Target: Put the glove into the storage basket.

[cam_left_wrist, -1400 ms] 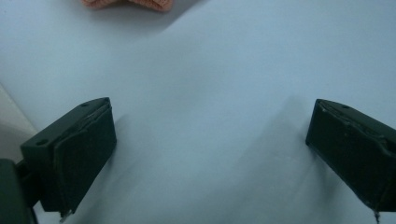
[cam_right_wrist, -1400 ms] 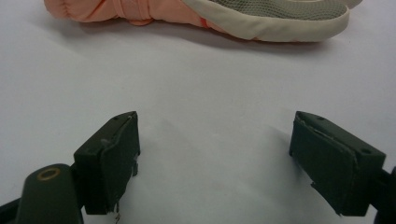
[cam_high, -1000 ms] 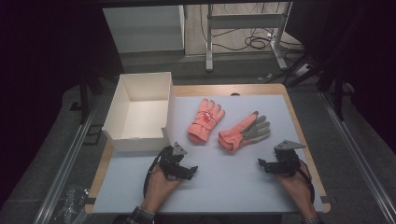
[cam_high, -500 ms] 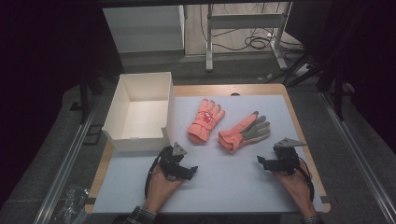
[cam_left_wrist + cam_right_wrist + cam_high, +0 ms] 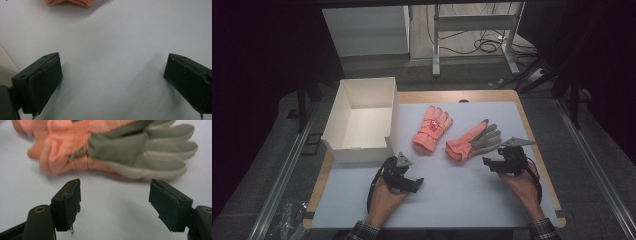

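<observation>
With the palm-up orange glove (image 5: 472, 141) lying at ten o'clock, just beside the right gripper (image 5: 115, 200), jaws narrowing yet empty, poised to pinch; left gripper (image 5: 111, 80) wide, empty.

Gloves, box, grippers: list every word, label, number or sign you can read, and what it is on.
No text can be read.
Left glove: a small red mark on its back, too small and blurred to read.
Right glove: orange and grey cloth, no lettering seen.
Box: plain white walls, no print.
Left gripper and right gripper: black jaws, no markings.
</observation>
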Motion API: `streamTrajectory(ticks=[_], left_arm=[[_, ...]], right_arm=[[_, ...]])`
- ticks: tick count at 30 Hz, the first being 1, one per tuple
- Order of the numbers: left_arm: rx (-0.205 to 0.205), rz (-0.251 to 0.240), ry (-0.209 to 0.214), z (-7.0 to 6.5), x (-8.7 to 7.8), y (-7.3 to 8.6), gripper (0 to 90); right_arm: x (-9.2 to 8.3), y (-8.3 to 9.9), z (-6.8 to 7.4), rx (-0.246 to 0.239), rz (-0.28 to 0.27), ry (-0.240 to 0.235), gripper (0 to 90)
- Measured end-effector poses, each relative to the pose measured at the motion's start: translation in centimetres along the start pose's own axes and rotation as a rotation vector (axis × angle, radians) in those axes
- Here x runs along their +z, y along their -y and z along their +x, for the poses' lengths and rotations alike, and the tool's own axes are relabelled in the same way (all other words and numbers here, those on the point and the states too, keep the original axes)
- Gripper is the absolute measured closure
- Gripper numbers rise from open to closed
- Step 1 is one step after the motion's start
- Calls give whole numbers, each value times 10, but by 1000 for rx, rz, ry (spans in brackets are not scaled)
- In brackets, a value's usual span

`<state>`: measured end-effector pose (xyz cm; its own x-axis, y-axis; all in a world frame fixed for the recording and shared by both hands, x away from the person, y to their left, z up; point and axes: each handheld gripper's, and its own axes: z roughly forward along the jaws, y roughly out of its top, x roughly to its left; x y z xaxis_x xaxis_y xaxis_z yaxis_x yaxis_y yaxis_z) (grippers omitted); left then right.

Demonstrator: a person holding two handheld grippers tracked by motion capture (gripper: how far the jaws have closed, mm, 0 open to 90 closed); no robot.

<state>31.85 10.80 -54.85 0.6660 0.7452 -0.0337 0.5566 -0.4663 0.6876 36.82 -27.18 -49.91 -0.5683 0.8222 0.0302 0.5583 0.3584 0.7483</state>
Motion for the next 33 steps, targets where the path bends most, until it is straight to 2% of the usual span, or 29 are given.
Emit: streamTrajectory(ticks=[1, 5, 7, 9, 12, 16, 17, 21, 23, 24, 25, 26, 27, 28, 33], left_arm=[[0, 0, 0, 0, 0, 0, 19], [0, 0, 0, 0, 0, 0, 19], [0, 0, 0, 0, 0, 0, 19], [0, 0, 0, 0, 0, 0, 20], [0, 0, 0, 0, 0, 0, 20], [-3, -3, 0, 0, 0, 0, 20], [-3, -3, 0, 0, 0, 0, 20], [-5, -4, 0, 0, 0, 0, 19], [-3, -2, 0, 0, 0, 0, 20], [0, 0, 0, 0, 0, 0, 19], [0, 0, 0, 0, 0, 0, 20], [0, 0, 0, 0, 0, 0, 20], [0, 0, 0, 0, 0, 0, 20], [1, 0, 0, 0, 0, 0, 20], [-2, -3, 0, 0, 0, 0, 20]], right_arm=[[3, -6, -2, 19, -6, -18, 260], [9, -16, -3, 29, -10, -17, 266], [14, -26, -5, 27, -20, 8, 280], [17, -29, -6, 28, -20, 10, 282], [26, -38, -7, 33, -1, 36, 282], [41, -45, -11, 72, 20, 26, 284], [48, -47, -12, 87, 40, 23, 309], [56, -48, -11, 80, 71, 26, 346], [58, -49, -11, 89, 90, 27, 392], [60, -49, -9, 81, 104, 39, 462], [60, -49, -9, 81, 104, 39, 462], [61, -49, -8, 66, 109, 46, 499], [62, -49, -5, 60, 105, 60, 584], [62, -49, -5, 60, 105, 60, 584], [61, -49, -1, 39, 102, 75, 760]])
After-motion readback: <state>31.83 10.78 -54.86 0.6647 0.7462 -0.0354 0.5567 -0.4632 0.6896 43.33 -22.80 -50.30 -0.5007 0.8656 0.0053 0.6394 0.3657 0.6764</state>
